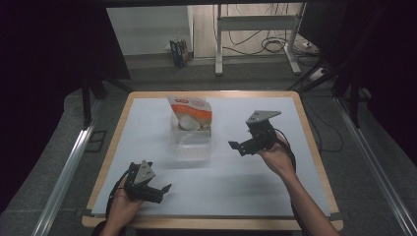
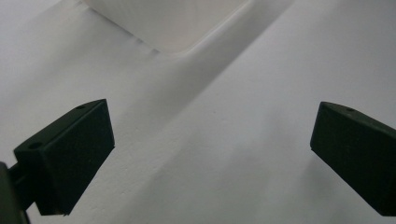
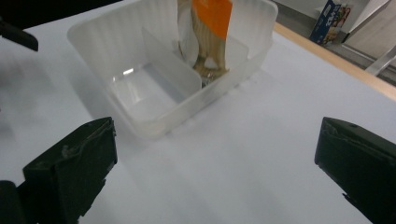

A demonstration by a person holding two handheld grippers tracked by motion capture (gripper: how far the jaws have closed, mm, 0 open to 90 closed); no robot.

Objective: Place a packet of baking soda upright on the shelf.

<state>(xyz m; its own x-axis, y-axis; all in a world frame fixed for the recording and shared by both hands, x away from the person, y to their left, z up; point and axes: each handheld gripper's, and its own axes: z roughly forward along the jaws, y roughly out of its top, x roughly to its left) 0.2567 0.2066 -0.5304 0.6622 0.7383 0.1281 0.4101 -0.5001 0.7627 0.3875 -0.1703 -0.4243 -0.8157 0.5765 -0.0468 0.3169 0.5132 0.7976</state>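
We are holding both hand-held grippers wide and empty: left (image 1: 158, 189) near the desk's (image 1: 255, 196) front-left corner, right (image 1: 241, 146) beside the bin (image 1: 191, 142) mid-desk. Its upright pouch (image 1: 191, 114) looks tippy; a clumsy nudge could topple it.

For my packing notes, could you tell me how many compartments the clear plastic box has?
2: the far compartment holds the orange-and-white packet; the near compartment looks empty.
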